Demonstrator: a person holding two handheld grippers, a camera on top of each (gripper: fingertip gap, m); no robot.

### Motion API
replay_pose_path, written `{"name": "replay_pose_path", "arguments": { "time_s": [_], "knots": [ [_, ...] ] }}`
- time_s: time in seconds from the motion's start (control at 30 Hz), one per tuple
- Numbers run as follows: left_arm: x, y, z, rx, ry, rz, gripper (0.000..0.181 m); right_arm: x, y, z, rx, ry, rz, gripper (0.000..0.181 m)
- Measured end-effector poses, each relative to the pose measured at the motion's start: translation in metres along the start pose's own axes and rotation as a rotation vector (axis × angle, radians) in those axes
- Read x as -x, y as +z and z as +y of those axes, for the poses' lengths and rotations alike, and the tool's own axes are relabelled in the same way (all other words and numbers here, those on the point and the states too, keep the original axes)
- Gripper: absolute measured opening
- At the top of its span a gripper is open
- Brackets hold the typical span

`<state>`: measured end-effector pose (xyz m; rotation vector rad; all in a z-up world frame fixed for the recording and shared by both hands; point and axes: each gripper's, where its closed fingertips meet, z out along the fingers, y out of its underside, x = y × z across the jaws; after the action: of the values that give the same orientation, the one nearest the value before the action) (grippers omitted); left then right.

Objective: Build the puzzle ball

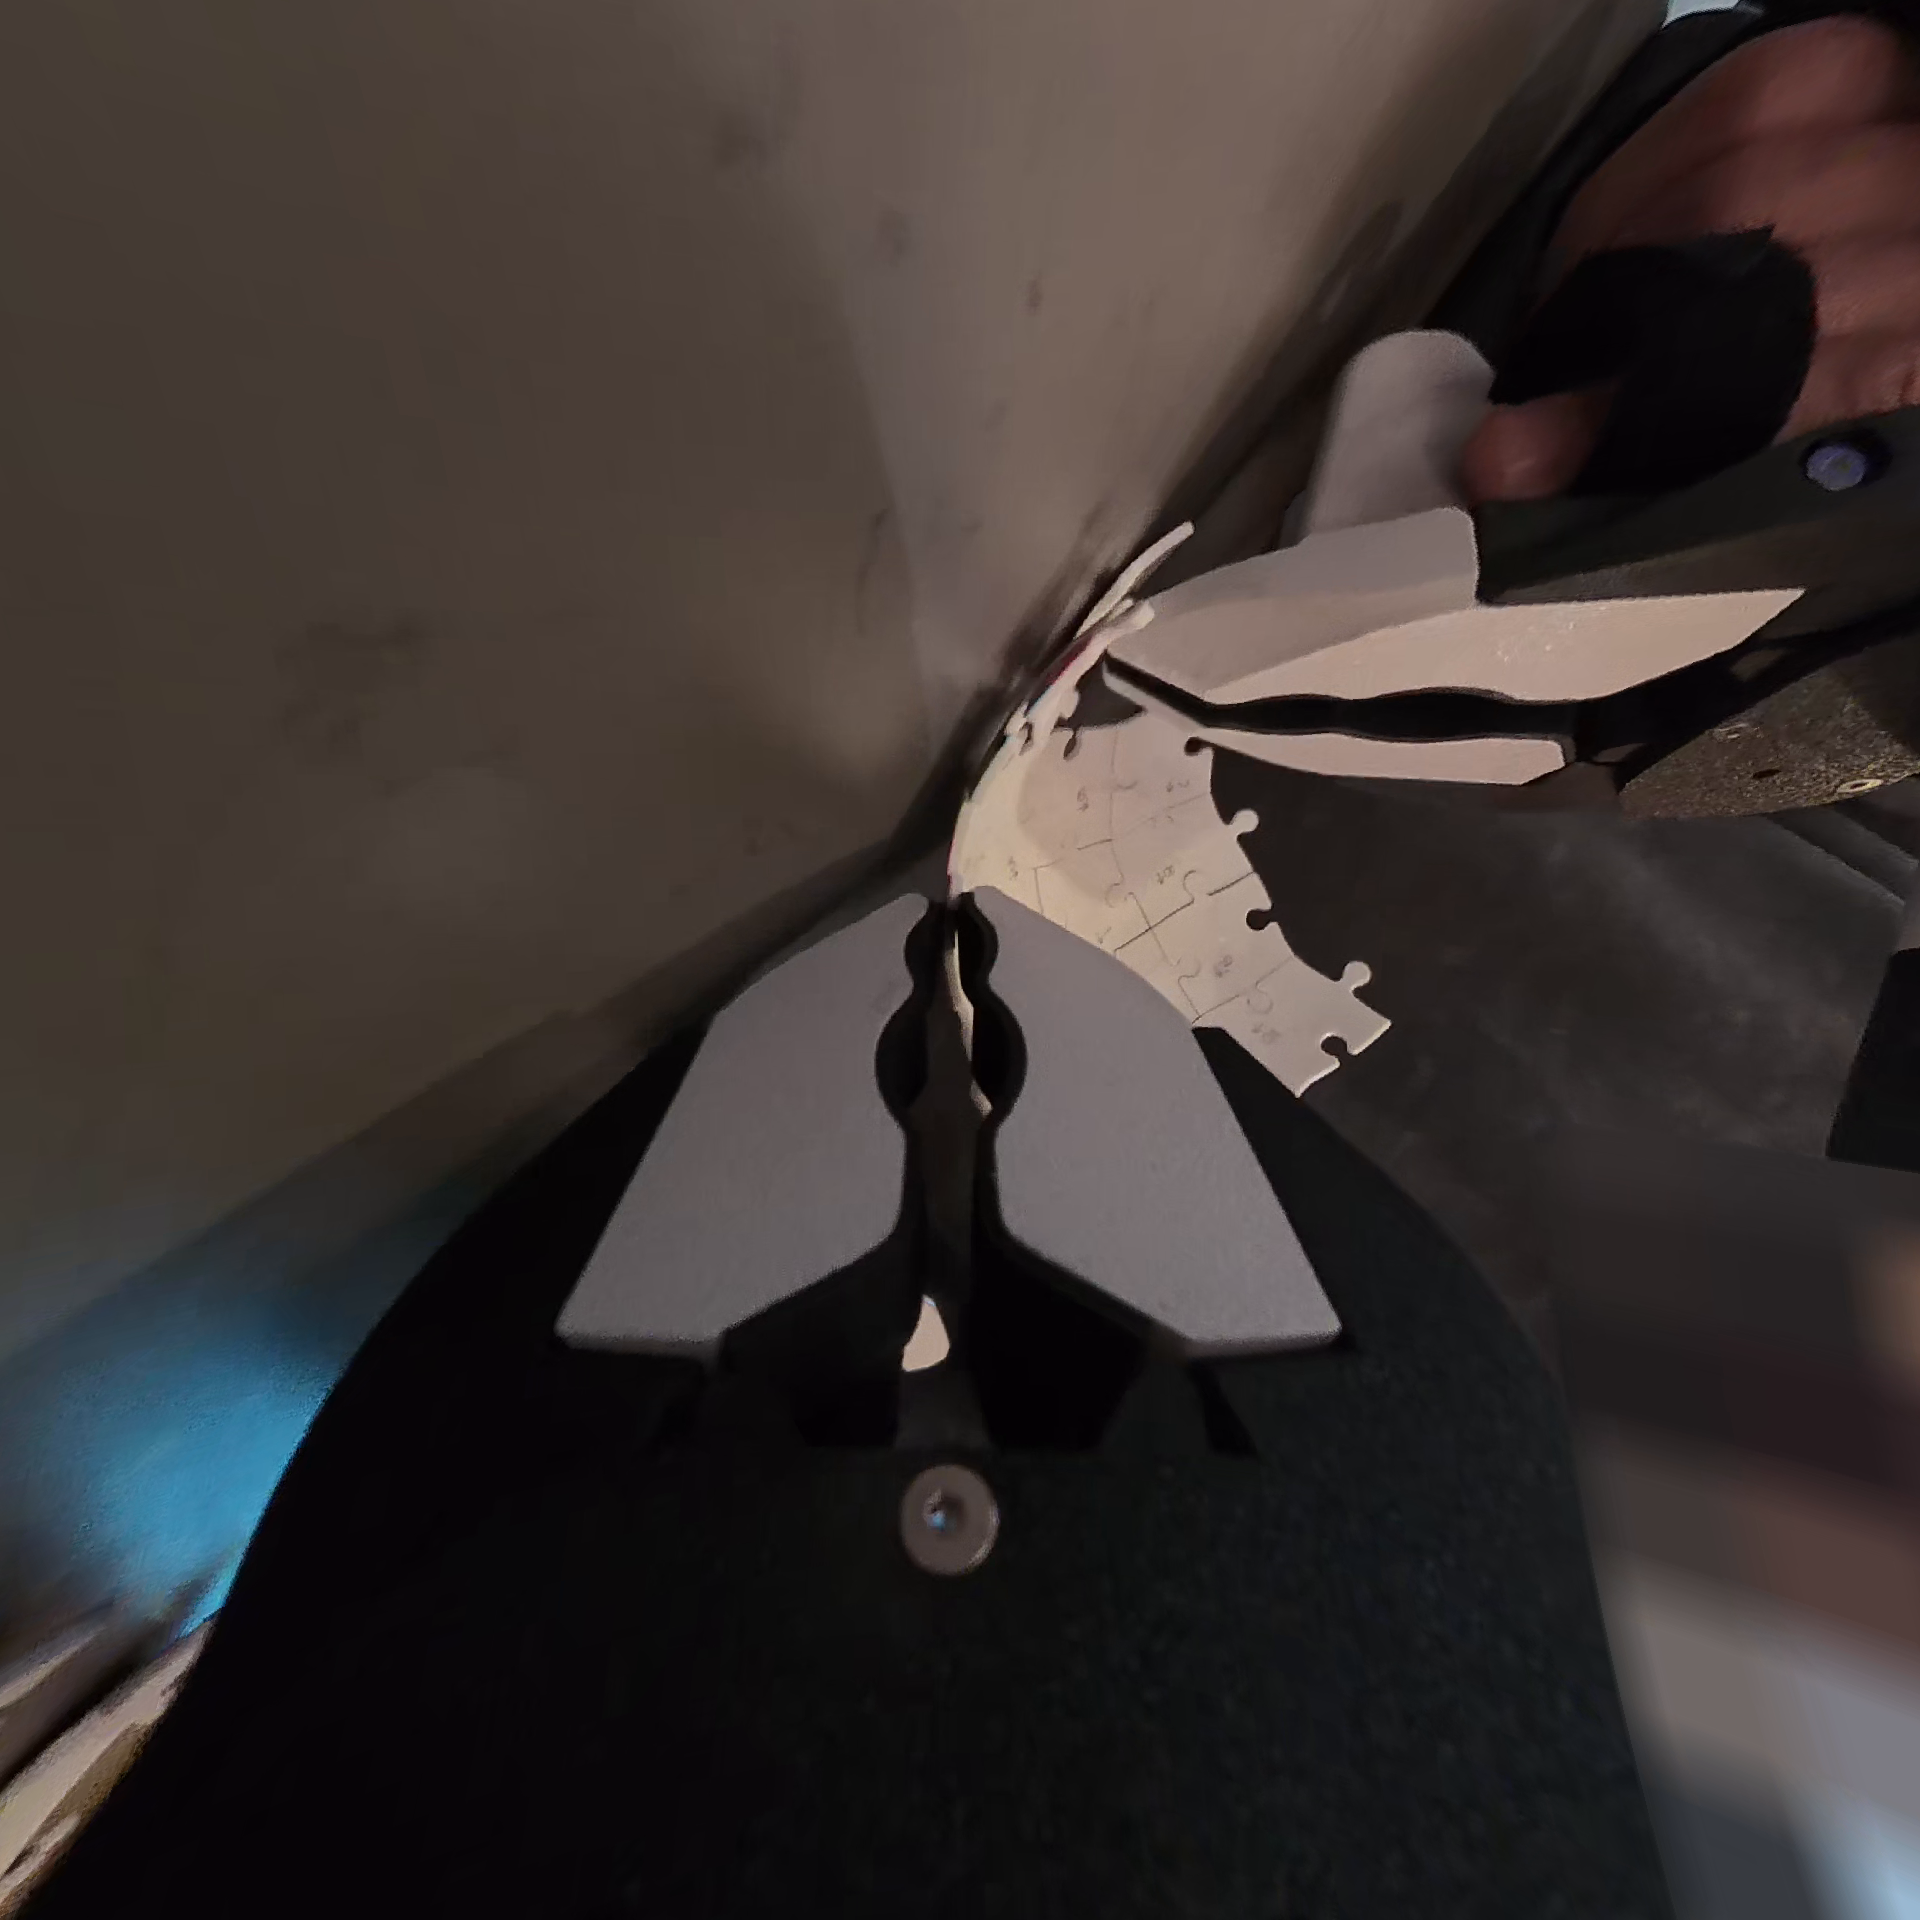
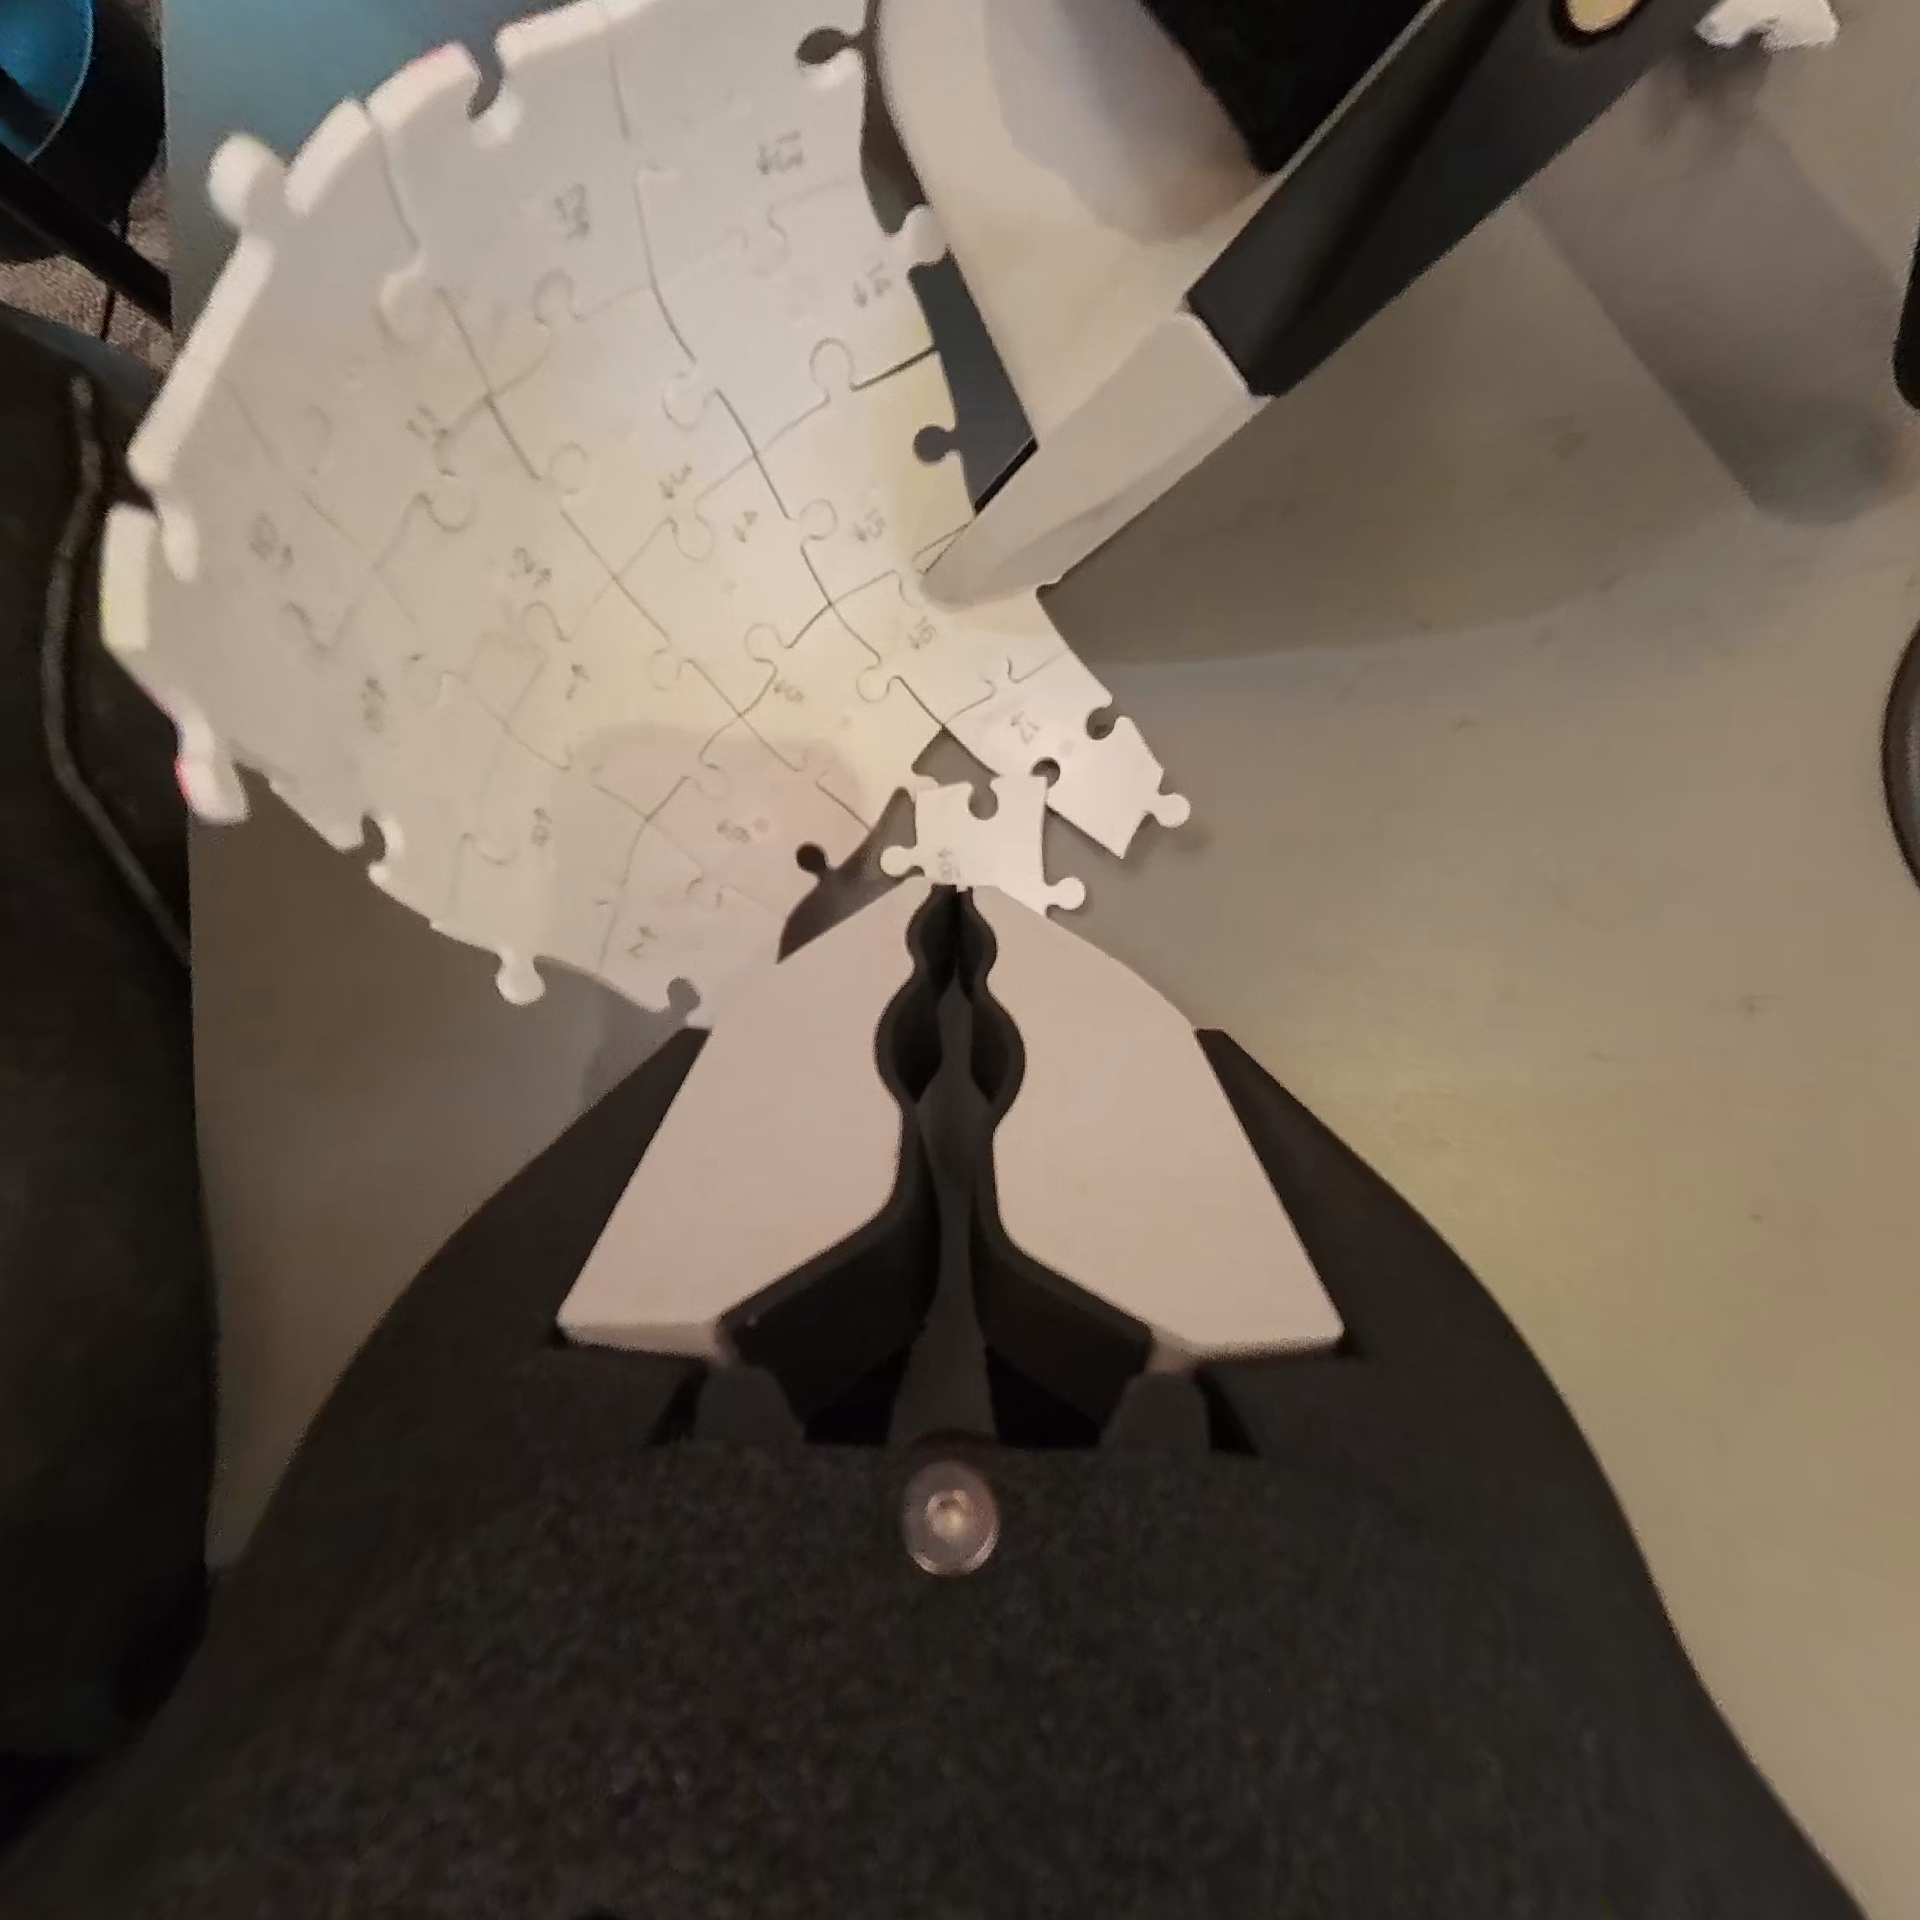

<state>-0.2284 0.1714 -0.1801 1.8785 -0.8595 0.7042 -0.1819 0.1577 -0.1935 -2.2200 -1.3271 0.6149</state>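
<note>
The part-built puzzle ball (image 2: 499,520) is a curved white shell of joined pieces, held off the table; its inner side faces the right wrist view. My left gripper (image 1: 958,914) is shut on the shell's edge (image 1: 1174,883). In the right wrist view it comes in from the upper right (image 2: 935,582), with one finger (image 2: 1101,416) in front of the shell. My right gripper (image 2: 954,899) is shut on a small loose white puzzle piece (image 2: 982,831), which touches the shell's lower right rim beside a notch. It shows in the left wrist view (image 1: 1117,665) at the shell's far rim.
A pale grey table (image 2: 1507,987) lies under both grippers. A person's hand (image 1: 1766,177) holds the right gripper's handle. A black bulky object (image 2: 83,935) stands at the left, and a blue thing (image 2: 42,73) at the top left. A dark round edge (image 2: 1910,727) shows at the right. One gripper's finger ends stand about 6 cm off the other's.
</note>
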Motion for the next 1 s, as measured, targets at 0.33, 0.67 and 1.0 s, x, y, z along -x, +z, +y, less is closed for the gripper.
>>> {"name": "replay_pose_path", "arguments": {
  "time_s": [0.33, 0.67, 1.0],
  "knots": [
    [0.005, -0.008, 0.005, 0.121, -0.032, -0.073, 0.002, 0.003, 0.0, 0.001, 0.007, -0.229, -0.062, 0.0],
    [0.001, -0.013, -0.004, 0.196, -0.017, -0.121, 0.001, 0.002, 0.0, 0.001, 0.017, -0.395, -0.128, 0.0],
    [-0.003, -0.007, -0.007, 0.229, -0.001, -0.169, 0.001, 0.002, 0.002, -0.002, -0.008, -0.451, -0.142, 0.0]
  ]
}}
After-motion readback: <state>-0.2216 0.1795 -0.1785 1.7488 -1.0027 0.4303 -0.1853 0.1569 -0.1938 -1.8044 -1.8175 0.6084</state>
